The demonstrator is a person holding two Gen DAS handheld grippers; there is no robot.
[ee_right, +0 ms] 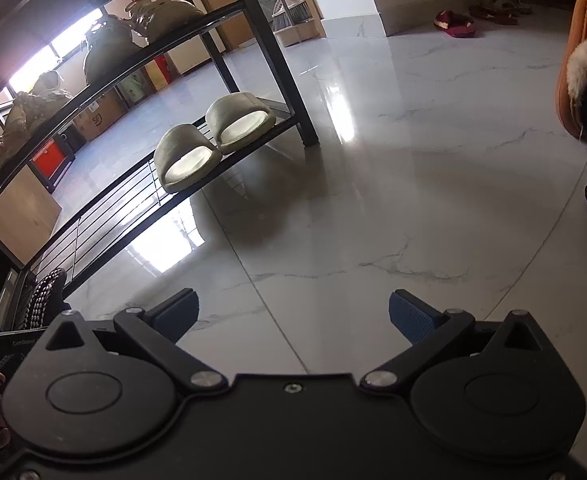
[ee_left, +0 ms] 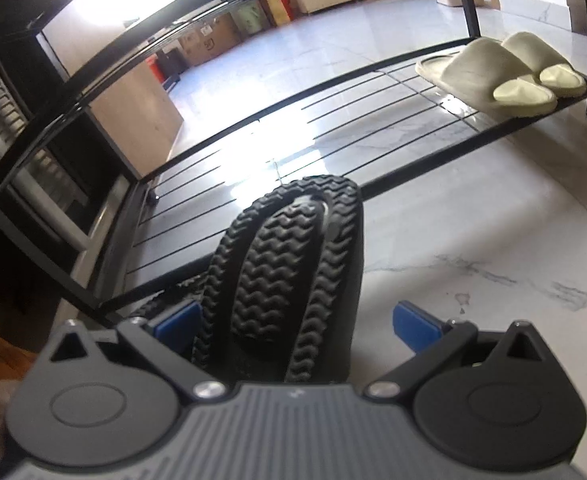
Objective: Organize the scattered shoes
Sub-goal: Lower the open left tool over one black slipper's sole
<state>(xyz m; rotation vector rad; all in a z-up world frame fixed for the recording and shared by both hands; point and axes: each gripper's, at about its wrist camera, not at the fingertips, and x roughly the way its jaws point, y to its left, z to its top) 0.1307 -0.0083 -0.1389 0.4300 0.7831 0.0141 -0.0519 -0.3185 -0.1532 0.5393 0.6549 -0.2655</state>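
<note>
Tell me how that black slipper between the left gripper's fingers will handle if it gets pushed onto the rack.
The black slipper looks rubbery, so it probably flexes rather than staying stiff. Its deep zigzag tread should grip, not slide. The bottom shelf is thin bars, so an edge may catch.

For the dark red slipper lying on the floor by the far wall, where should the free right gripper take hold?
Probably at the rim of the foot opening. The dark red slipper lies flat on the tiled floor, so coming from above, one finger inside, one outside, suits it. The right gripper is open and empty. Its exact facing is too small to tell.
</note>
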